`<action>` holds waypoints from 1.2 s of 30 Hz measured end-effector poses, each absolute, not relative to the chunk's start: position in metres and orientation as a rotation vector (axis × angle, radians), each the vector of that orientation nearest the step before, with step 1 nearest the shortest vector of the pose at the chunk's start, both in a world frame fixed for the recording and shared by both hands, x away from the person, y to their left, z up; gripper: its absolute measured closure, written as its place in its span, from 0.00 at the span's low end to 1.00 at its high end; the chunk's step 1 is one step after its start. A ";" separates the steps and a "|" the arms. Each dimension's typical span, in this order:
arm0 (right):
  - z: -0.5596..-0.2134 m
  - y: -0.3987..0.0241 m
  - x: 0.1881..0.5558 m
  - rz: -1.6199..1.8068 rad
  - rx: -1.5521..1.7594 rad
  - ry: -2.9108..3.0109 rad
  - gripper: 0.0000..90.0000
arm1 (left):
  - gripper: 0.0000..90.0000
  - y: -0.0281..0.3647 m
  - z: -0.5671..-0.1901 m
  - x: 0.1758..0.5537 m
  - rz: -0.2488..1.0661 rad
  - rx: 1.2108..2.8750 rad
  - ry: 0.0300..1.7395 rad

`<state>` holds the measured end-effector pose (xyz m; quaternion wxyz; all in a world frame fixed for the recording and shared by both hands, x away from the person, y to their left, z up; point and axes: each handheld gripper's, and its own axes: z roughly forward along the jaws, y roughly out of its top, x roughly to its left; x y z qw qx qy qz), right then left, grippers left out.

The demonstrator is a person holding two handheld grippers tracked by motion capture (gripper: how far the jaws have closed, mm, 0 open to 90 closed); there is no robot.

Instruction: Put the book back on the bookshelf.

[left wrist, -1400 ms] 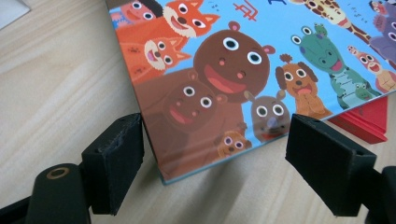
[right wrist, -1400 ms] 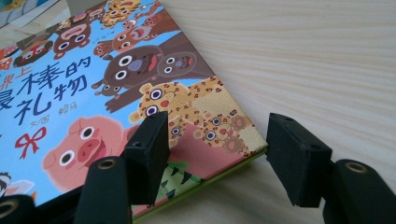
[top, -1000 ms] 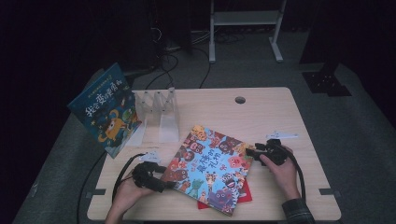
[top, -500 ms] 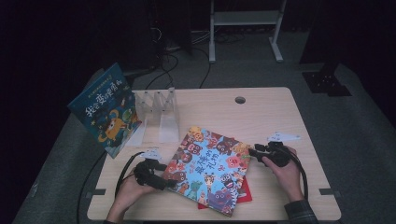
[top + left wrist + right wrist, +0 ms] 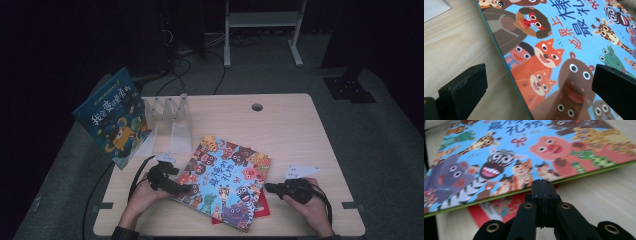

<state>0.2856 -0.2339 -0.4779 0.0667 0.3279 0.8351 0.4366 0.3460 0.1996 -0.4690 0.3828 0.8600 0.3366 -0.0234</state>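
Book: the animal picture book (image 5: 225, 182) lies flat at the six o'clock end of the tabletop (image 5: 285, 125), cover up, on top of a thin red booklet (image 5: 262, 207) that pokes out at its five o'clock corner.
Left gripper: the left gripper (image 5: 186, 189) sits at the book's nine o'clock edge; its fingers (image 5: 464, 90) have just been opening and now stand wide, one over bare wood, one over the cover, pressing on nothing.
Right gripper: the right gripper (image 5: 267, 188) rests at three o'clock of the book; its fingers (image 5: 543, 195) have just been closing and are now pressed together on nothing, tips aimed at the book's edge and the red booklet beneath.
Step, as I read it: getting a hold on the book's left edge to lift it.
How to do it well: slide the lower left finger under the spine edge, low and flat to the wood, before any squeeze; bite well in from the corner.
Right side's job: the closed tips could brace the far edge so the book doesn't skate.
Watch out: the red booklet may drag along.
Off at ten o'clock: a second blue book (image 5: 112, 117) stands leaning by the clear rack (image 5: 172, 117), likely where this one goes.
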 end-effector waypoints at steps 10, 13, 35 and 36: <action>-0.481 -0.221 0.278 1.332 0.919 2.573 0.99 | 0.00 0.192 -0.477 0.353 -0.094 2.212 0.853; -0.481 -0.221 0.277 1.335 0.912 2.580 0.99 | 0.00 0.191 -0.479 0.355 -0.127 2.205 0.843; -0.483 -0.213 0.274 1.344 0.876 2.585 0.99 | 0.01 0.185 -0.478 0.365 -0.204 2.187 0.873; -0.483 -0.212 0.275 1.340 0.875 2.584 0.99 | 0.04 0.186 -0.477 0.366 -0.213 2.179 0.879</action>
